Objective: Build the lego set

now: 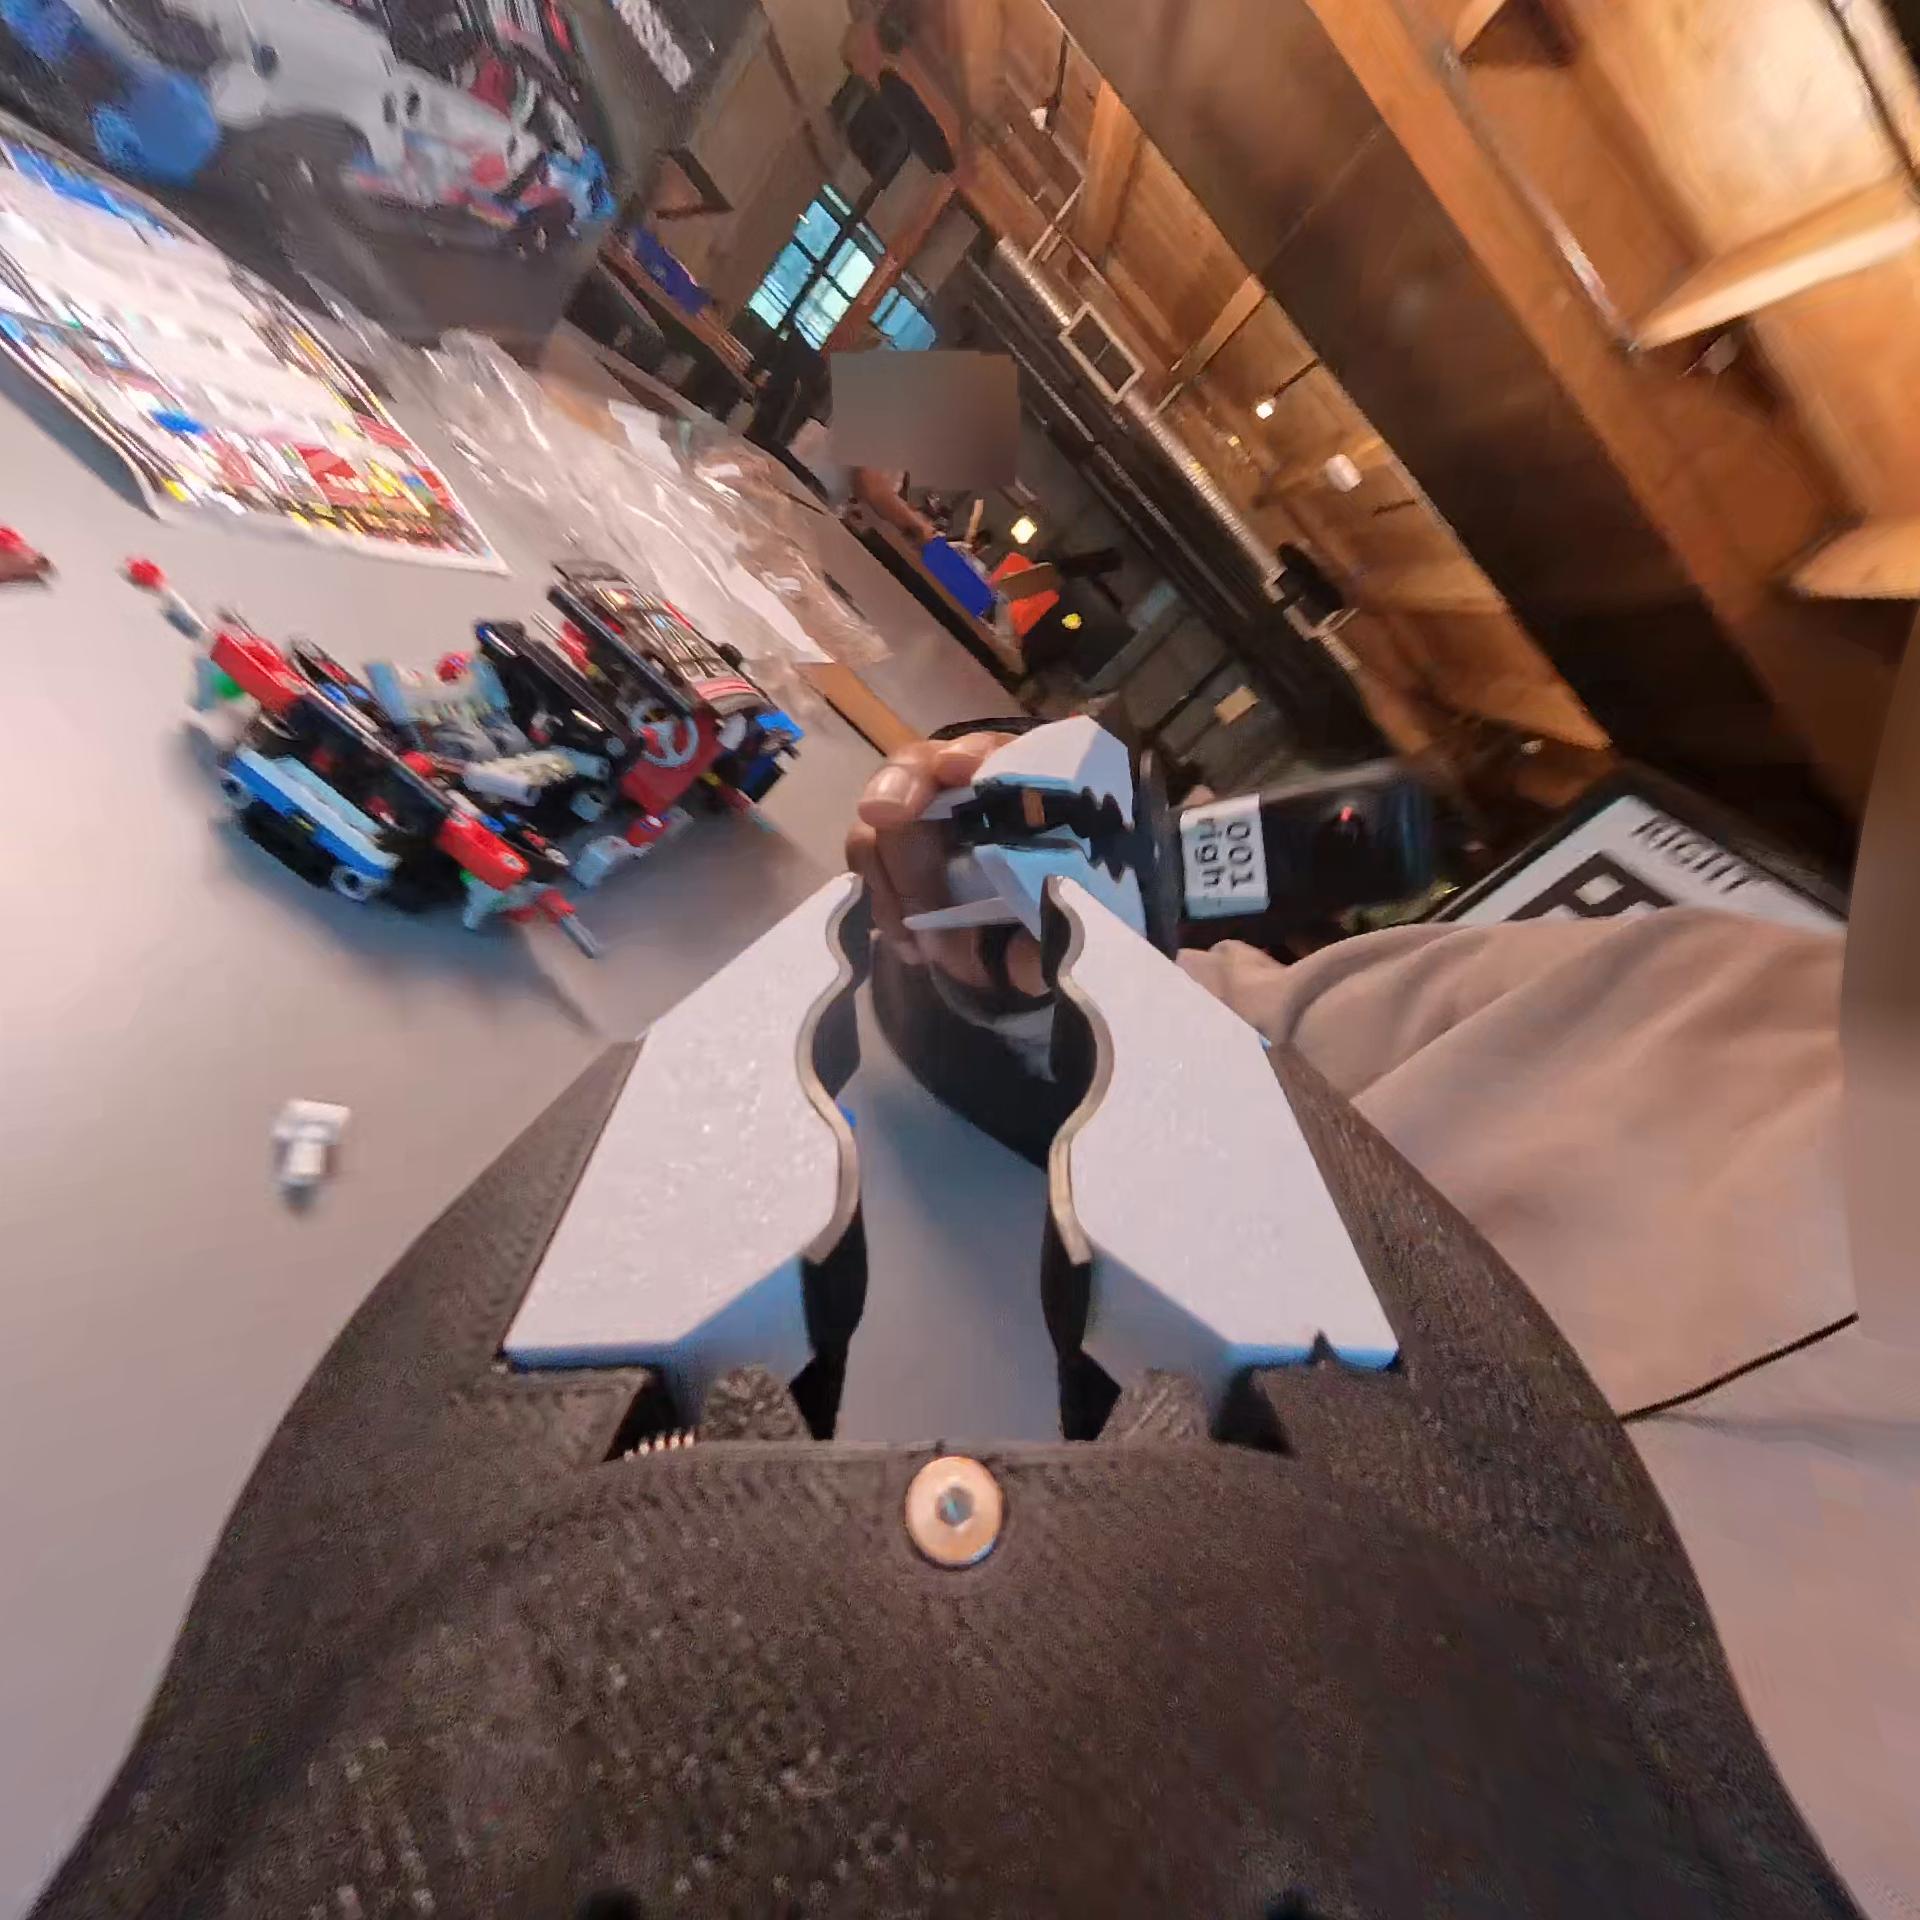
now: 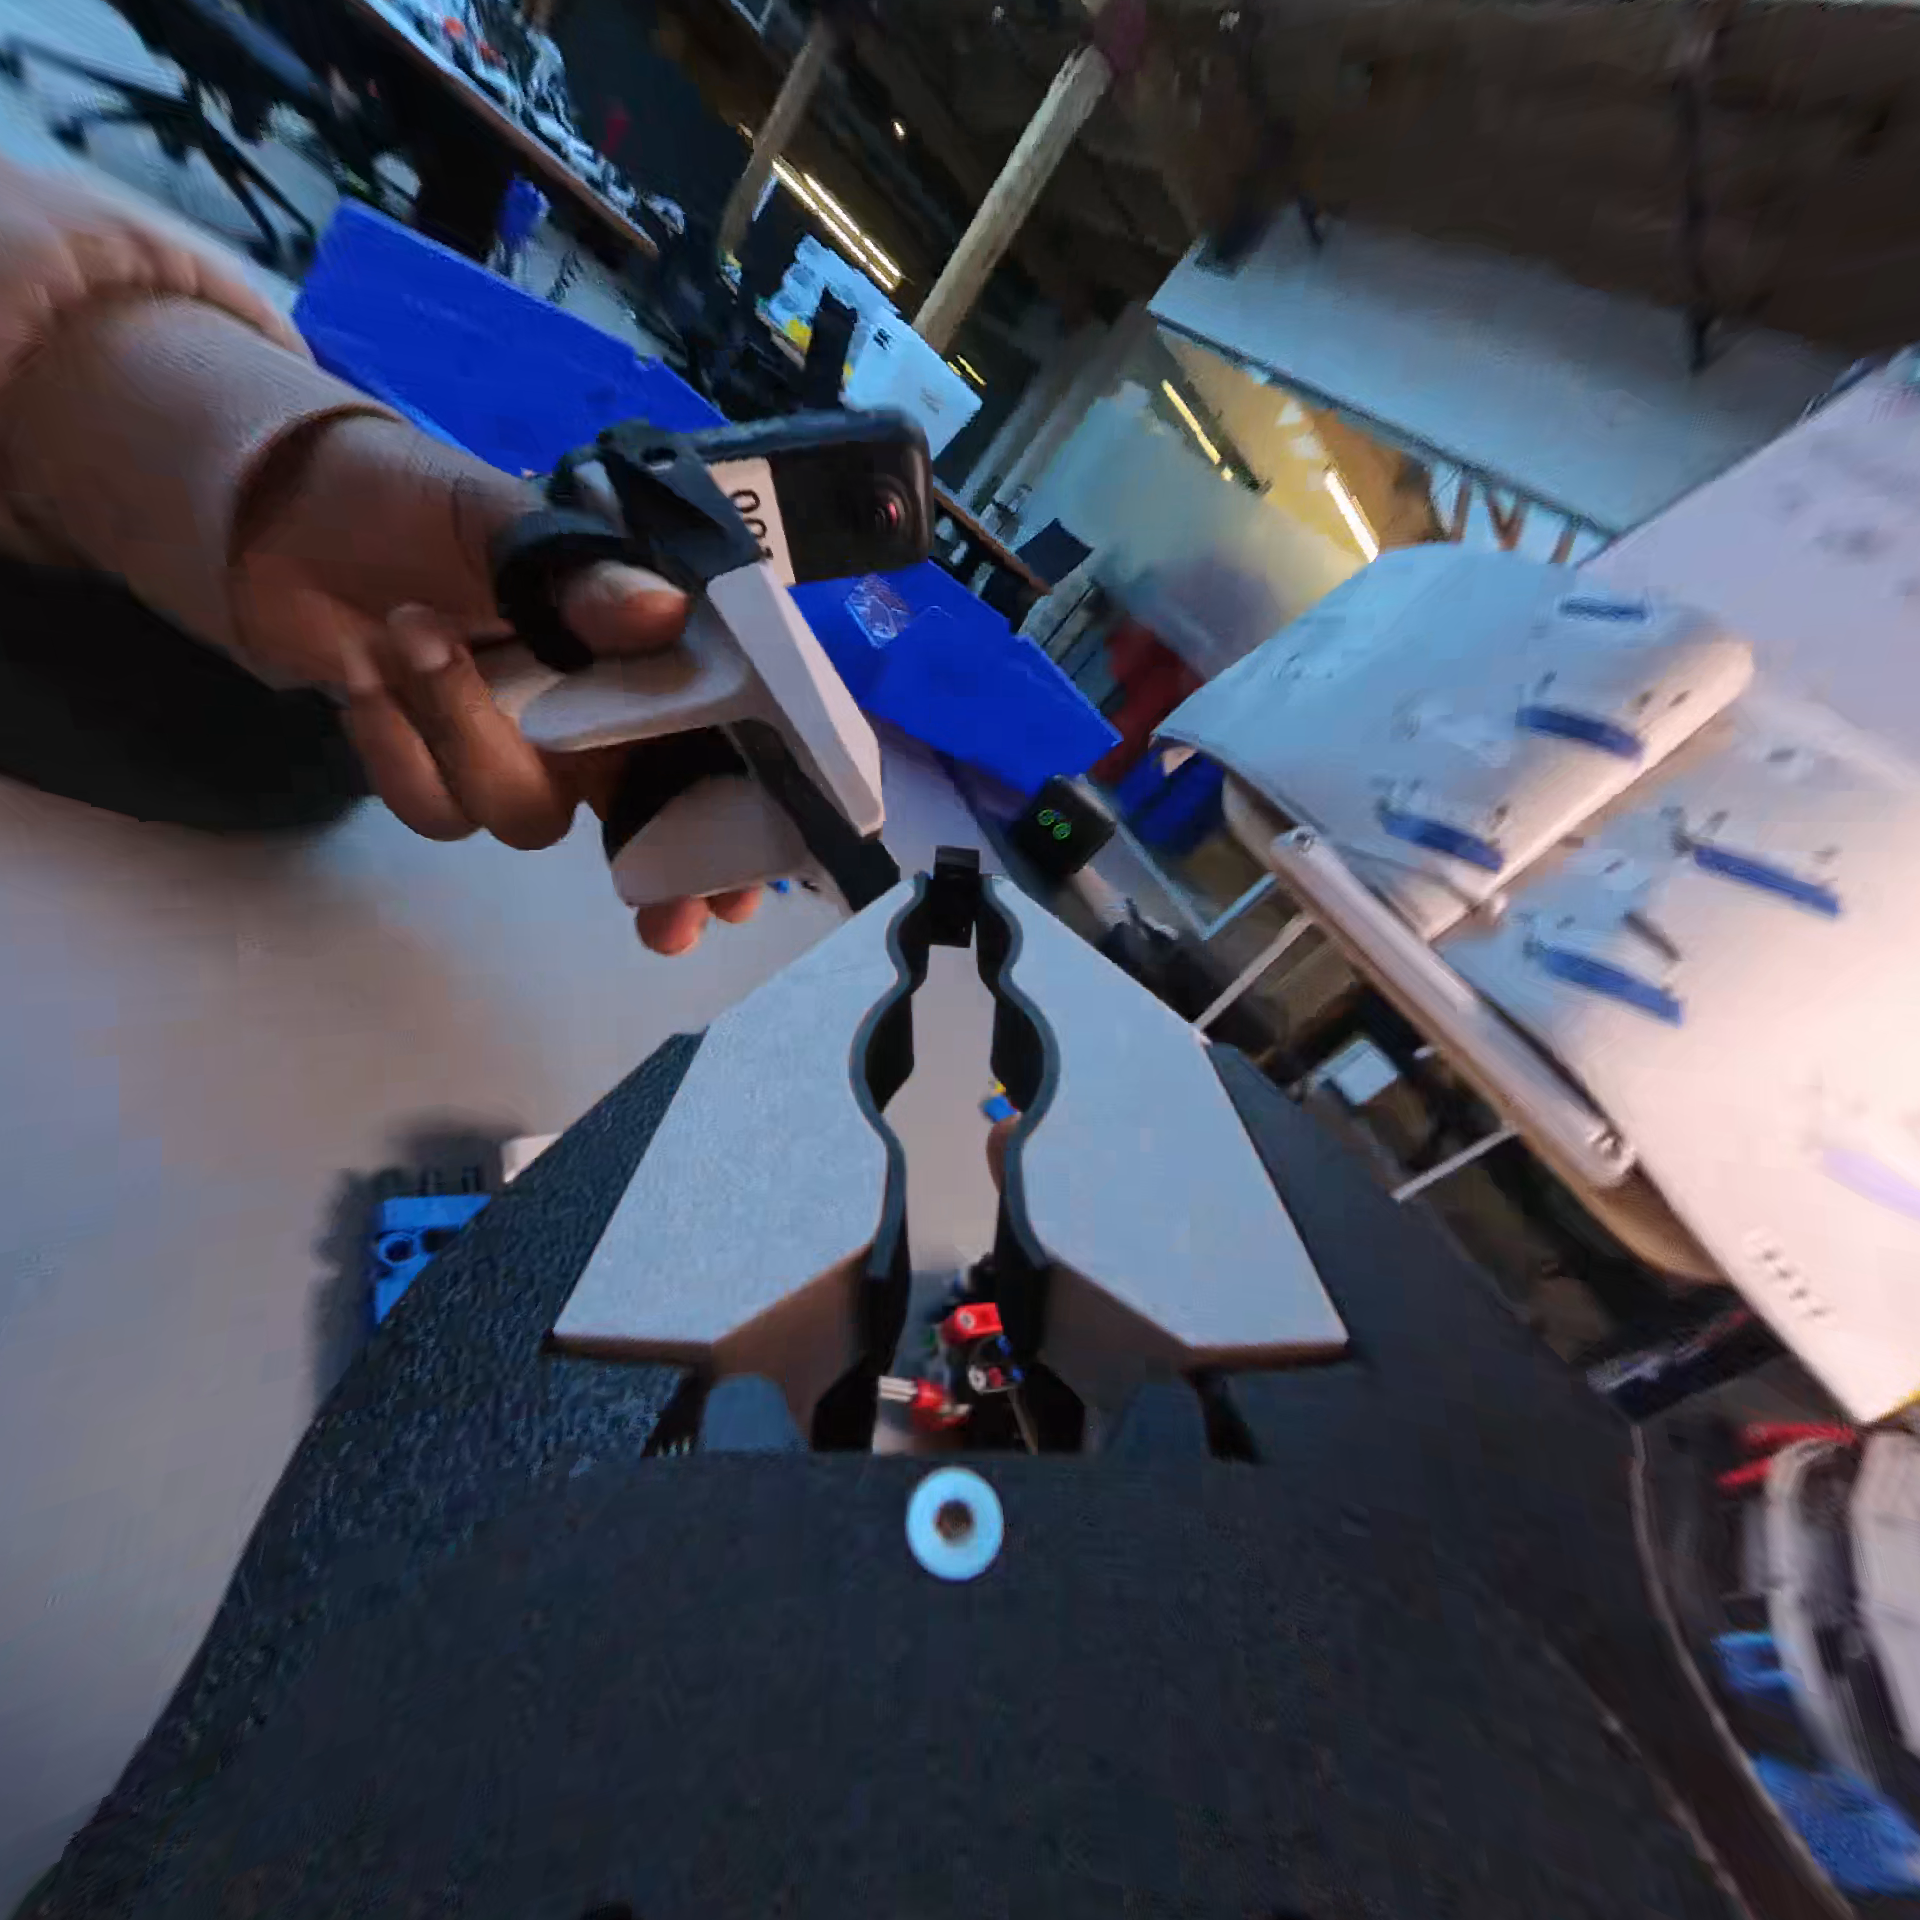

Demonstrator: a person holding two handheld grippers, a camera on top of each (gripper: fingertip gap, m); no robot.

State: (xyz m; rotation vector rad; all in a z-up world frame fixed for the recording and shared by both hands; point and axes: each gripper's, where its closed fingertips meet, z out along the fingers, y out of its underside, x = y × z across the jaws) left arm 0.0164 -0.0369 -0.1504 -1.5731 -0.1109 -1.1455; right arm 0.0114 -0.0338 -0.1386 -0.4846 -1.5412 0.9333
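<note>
I'm pinching a tiny black lego piece [image 2: 954, 902] in my right fingers [image 2: 951, 883], tips only: light, stiff, prob slippery; left fingers [image 1: 951, 904] gaping apart w/ nothing between.

Left gripper [image 1: 951, 904] agape; right gripper [image 2: 954, 894] pinched on something small.

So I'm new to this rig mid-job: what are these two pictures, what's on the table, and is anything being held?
There is no robot arm here. A person holds a two-finger tool in each hand, and each tool has a camera looking along its fingers.

The left wrist view shows the left gripper open, holding nothing. On the grey table sit the partly built lego model, a loose small grey piece and a printed instruction sheet. Farther off is the other tool in the person's hand.

The right wrist view shows the right gripper closed on a small black piece. Past it, the person's left hand grips the other tool.
</note>
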